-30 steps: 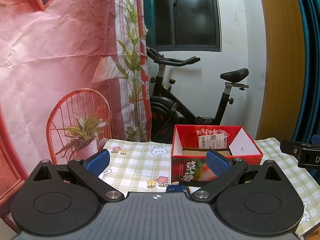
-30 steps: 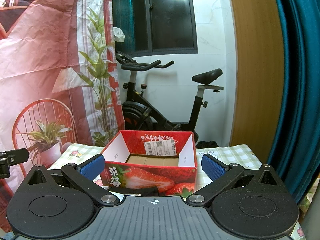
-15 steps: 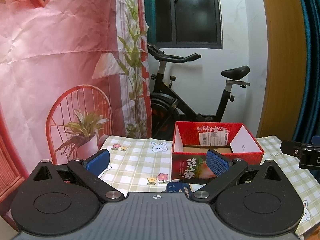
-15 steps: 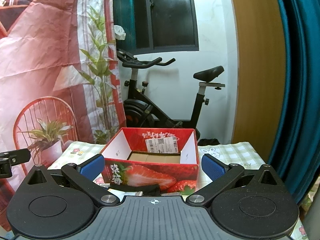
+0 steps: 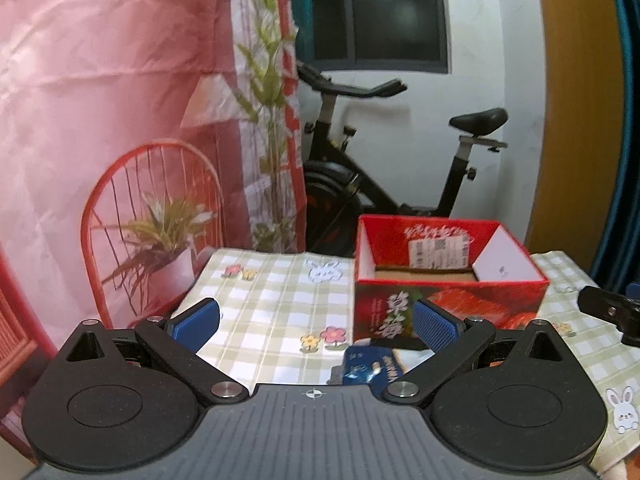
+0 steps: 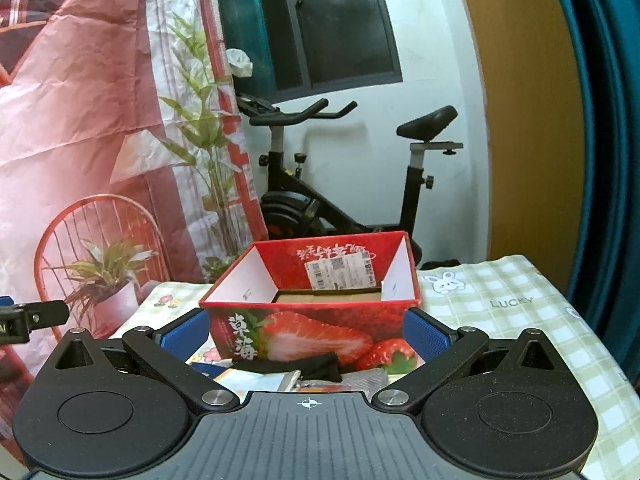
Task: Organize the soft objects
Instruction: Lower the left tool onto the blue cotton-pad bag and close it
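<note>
A red strawberry-print cardboard box (image 5: 448,304) (image 6: 312,328) stands open-topped on the checked tablecloth (image 5: 276,312) (image 6: 504,312); I see no items inside it. In front of it lie soft items: a blue packet (image 5: 368,368) in the left wrist view, and a black cloth piece (image 6: 304,364) with pale packets (image 6: 256,380) in the right wrist view, partly hidden by the gripper bodies. My left gripper (image 5: 316,320) is open, left of the box. My right gripper (image 6: 306,330) is open, its blue pads framing the box front. Neither holds anything.
An exercise bike (image 5: 400,176) (image 6: 344,184) stands behind the table. A pink printed backdrop (image 5: 100,120) (image 6: 80,140) hangs at left, a wooden panel (image 6: 528,120) and teal curtain (image 6: 608,140) at right. The other gripper's tip shows at the frame edges (image 5: 608,308) (image 6: 28,316).
Both grippers have tilted downward slightly, bringing more of the items in front of the box into view. The jaws stay as wide as before.
</note>
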Demonstrator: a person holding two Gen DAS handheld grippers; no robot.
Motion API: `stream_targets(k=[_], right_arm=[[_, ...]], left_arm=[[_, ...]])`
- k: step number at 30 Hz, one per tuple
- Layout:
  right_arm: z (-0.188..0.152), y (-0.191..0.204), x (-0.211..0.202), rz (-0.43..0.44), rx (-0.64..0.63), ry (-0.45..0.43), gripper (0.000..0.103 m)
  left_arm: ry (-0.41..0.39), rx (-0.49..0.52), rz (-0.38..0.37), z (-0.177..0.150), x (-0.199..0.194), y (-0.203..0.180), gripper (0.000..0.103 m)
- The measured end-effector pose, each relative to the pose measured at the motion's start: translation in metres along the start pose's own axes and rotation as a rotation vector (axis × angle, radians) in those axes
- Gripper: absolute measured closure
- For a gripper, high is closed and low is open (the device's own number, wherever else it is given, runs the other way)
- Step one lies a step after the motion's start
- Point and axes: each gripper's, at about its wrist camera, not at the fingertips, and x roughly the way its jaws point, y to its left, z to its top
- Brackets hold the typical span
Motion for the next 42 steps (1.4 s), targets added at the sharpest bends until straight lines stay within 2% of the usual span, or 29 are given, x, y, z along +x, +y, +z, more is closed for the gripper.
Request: stream_targets(k=[2,8,13,15,20,26,29,34,36,38,42], right_arm=[[-0.009,0.002,0.010,-0.012,-0.021,-0.003,0.000],[-0.024,0.013,0.050,0.019,-0.084,0.122,0.000],[-0.040,0.024,0.083,0.013,-0.143,0.174,0.001],[-0.046,0.026,0.098,0.027,-0.149,0.201,0.006],[-0.058,0.027,0.124,0.098,-0.139,0.278,0.023],[-0.076,0.032,0.141,0.171,-0.167,0.353,0.035],[-0.077,0.033,0.142,0.176,-0.180,0.352,0.039],[-0.076,0.033,0.144,0.203,-0.209,0.365,0.045],[-0.075,0.033,0.143,0.218,-0.214,0.373,0.052],[-0.073,0.033,0.143,0.227,-0.212,0.380,0.052],[-0.071,0.029,0.139,0.243,-0.184,0.390,0.052]], left_arm=[[0.016,-0.017,-0.013,-0.004,0.011,0.006,0.000],[0.067,-0.023,-0.056,-0.018,0.047,0.016,0.000],[0.120,-0.012,-0.098,-0.028,0.075,0.014,0.001],[0.141,-0.003,-0.114,-0.032,0.085,0.012,0.003],[0.221,-0.040,-0.209,-0.042,0.111,0.013,0.019],[0.330,-0.126,-0.295,-0.060,0.141,0.020,0.036],[0.374,-0.164,-0.336,-0.068,0.154,0.023,0.040],[0.394,-0.181,-0.393,-0.071,0.163,0.023,0.052],[0.390,-0.173,-0.399,-0.071,0.163,0.021,0.059],[0.388,-0.159,-0.394,-0.071,0.161,0.019,0.065],[0.392,-0.162,-0.395,-0.076,0.159,0.023,0.068]])
